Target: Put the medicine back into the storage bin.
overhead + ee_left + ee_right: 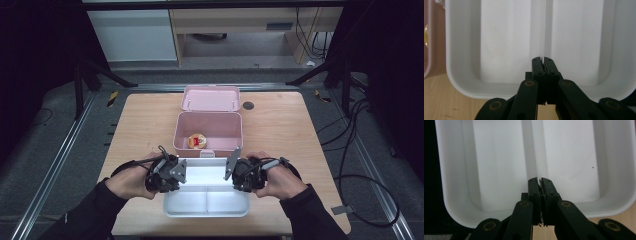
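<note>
The white divided tray [206, 197] sits at the near edge of the wooden table [280, 130], just in front of the open pink box [207, 131], and you hold it from both ends. Your left gripper [542, 62] has its jaws pressed together on the tray's centre divider [543, 30] at the left wall. Your right gripper [539, 182] pinches the same divider at the right wall. Inside the pink box lies a small round yellow-and-red item [197, 141]; its lid [210, 97] rests open behind it.

place: probably lab | cues: black curtains [30, 75]; floor rails [55, 165]; cables [350, 150]
</note>
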